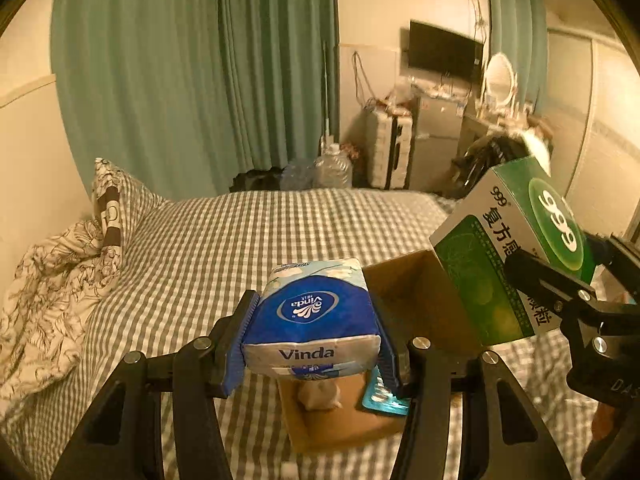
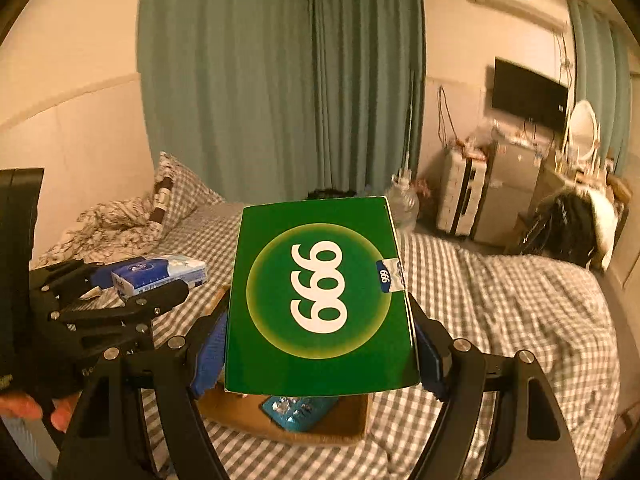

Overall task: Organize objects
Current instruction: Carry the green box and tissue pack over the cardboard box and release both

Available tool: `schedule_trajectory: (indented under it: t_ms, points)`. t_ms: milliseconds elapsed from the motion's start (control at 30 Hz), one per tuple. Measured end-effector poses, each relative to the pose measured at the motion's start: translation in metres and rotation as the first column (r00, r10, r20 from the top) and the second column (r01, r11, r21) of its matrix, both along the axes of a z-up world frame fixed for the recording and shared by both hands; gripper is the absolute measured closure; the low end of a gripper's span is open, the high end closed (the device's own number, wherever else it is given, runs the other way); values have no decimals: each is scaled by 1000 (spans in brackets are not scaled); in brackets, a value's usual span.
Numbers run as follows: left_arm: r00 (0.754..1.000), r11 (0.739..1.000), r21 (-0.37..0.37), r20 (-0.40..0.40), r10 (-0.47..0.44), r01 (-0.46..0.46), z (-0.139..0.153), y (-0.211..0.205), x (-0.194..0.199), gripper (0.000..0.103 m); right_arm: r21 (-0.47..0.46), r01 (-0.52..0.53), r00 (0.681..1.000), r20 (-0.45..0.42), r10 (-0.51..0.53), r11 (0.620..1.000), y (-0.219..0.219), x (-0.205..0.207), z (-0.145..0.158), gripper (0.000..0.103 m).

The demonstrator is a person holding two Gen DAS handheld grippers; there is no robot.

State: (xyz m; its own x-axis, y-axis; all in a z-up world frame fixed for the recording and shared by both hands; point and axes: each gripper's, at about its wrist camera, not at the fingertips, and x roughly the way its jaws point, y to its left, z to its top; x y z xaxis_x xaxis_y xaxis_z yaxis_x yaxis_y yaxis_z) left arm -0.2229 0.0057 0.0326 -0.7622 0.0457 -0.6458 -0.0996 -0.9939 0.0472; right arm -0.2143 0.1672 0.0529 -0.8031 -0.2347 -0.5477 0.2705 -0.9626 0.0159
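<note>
My left gripper (image 1: pixel 314 334) is shut on a blue and white Vinda tissue pack (image 1: pixel 314 316) and holds it above an open brown cardboard box (image 1: pixel 416 304) on the bed. My right gripper (image 2: pixel 320 344) is shut on a green 999 medicine box (image 2: pixel 320 296) and holds it over the same cardboard box (image 2: pixel 348 420). The medicine box shows at the right of the left wrist view (image 1: pixel 516 248). The tissue pack shows at the left of the right wrist view (image 2: pixel 160 274). A teal blister pack (image 2: pixel 298 410) and a pale crumpled item (image 1: pixel 320 396) lie inside the box.
The bed has a grey checked sheet (image 1: pixel 240 248) with a pillow (image 1: pixel 116 200) and a floral duvet (image 1: pixel 44 300) at the left. Green curtains (image 1: pixel 200 80) hang behind. Water bottles (image 1: pixel 332 168), suitcases (image 1: pixel 390 152), a TV (image 1: pixel 444 52) and a cluttered dresser stand beyond the bed.
</note>
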Motion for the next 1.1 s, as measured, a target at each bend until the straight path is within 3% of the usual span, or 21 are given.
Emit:
schedule_trajectory:
  t_ms: [100, 333, 467, 567, 633, 700, 733, 767, 967, 1100]
  points:
    - [999, 999, -30, 39, -18, 19, -27, 7, -22, 49, 24, 5, 1000, 28, -6, 1000, -5, -22, -24, 26]
    - [992, 999, -17, 115, -43, 45, -78, 5, -48, 49, 65, 5, 998, 69, -9, 998, -12, -55, -72, 26]
    - [991, 998, -26, 127, -50, 54, -93, 6, -53, 49, 76, 11, 998, 58, -15, 997, -14, -59, -79, 26]
    - [990, 998, -16, 130, -59, 61, -95, 8, -53, 47, 18, -11, 998, 61, 10, 1000, -10, -59, -76, 26]
    - [989, 997, -7, 129, -73, 75, -93, 7, -50, 42, -25, -13, 999, 53, 14, 1000, -6, -56, -71, 24]
    - [991, 997, -8, 117, -72, 73, -88, 9, -44, 21, -58, -5, 999, 45, 8, 998, -1, -53, -65, 19]
    - [993, 998, -10, 99, -61, 62, -83, 8, -39, 7, -69, -2, 999, 40, 4, 998, 1, -51, -61, 8]
    - [996, 999, -8, 76, -53, 54, -76, 6, -33, 2, -81, 7, 1000, 30, -4, 997, 4, -47, -56, 5]
    - [998, 998, 36, 25, -51, 50, -27, 1, 5, 0, -87, 29, 999, -19, -31, 996, 16, -7, -4, 2]
    - [998, 999, 21, -48, -33, 34, 17, -3, 43, 0, -59, 46, 995, -81, -50, 997, 22, 37, 41, 1]
